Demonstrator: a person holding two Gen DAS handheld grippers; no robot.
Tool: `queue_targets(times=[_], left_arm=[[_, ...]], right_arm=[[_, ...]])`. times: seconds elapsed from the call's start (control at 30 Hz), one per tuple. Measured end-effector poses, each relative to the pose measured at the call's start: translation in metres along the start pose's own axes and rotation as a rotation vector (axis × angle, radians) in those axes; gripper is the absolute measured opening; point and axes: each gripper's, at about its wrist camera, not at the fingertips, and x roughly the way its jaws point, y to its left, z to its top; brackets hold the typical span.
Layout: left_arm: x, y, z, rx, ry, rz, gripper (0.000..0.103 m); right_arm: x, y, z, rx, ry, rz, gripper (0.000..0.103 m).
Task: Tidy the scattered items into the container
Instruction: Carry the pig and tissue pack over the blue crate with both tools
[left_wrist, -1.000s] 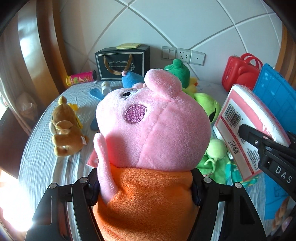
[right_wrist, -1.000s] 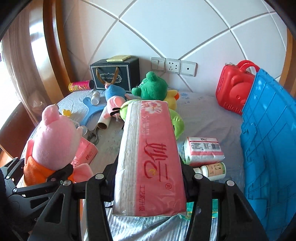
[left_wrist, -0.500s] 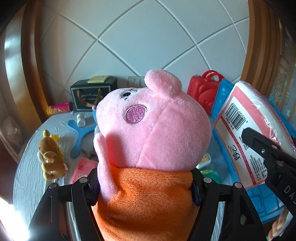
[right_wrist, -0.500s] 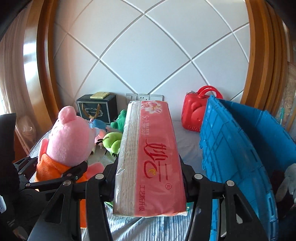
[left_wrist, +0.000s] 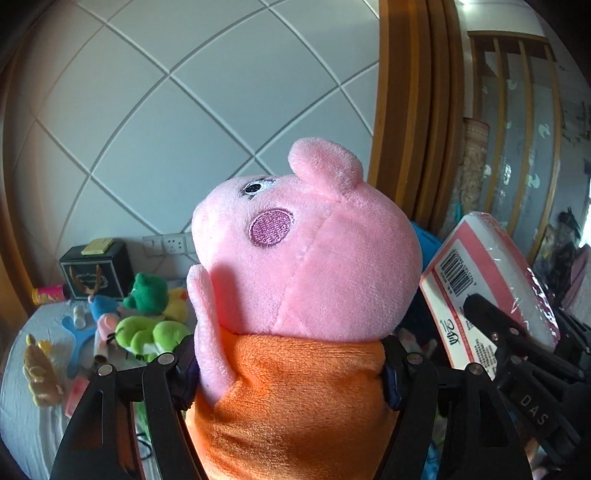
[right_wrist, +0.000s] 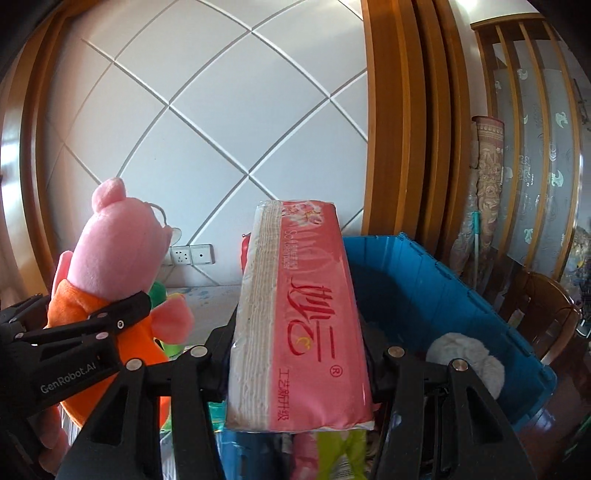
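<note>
A: How are the tools posed?
B: Both tilt slightly downward; the left tool (left_wrist: 288, 376) clamps the pink pig plush (left_wrist: 306, 258), the right tool (right_wrist: 297, 354) grips the tissue pack (right_wrist: 306, 314).
A: And the blue container (right_wrist: 424, 280)?
B: Just right of the pack, holding a white fluffy item (right_wrist: 469, 354).

One pig (left_wrist: 306, 280), one tissue pack (right_wrist: 303, 314), one blue bin (right_wrist: 461, 295); left of the pig, two green plushes (left_wrist: 147, 314).

pig toy (left_wrist: 306, 266): pink, orange dress
tissue pack (right_wrist: 303, 314): pink, red lettering
bin (right_wrist: 443, 295): blue
wall (right_wrist: 221, 129): white, diamond grid
tongs (right_wrist: 295, 343): black
</note>
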Motion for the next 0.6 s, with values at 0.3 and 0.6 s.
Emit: queue_targets(times=[0.3,0.6], left_arm=[[0.031,-0.122,-0.021,0.025,0.188,0.038,0.072],[0.020,-0.184,-0.026,0.081,0.129,0.079,0.073]], right_arm=[[0.003,-0.107,-0.016,-0.020,0.065,0.031,0.051],[0.000,-0.154,-0.042,0.032,0.126,0.050,0.051]])
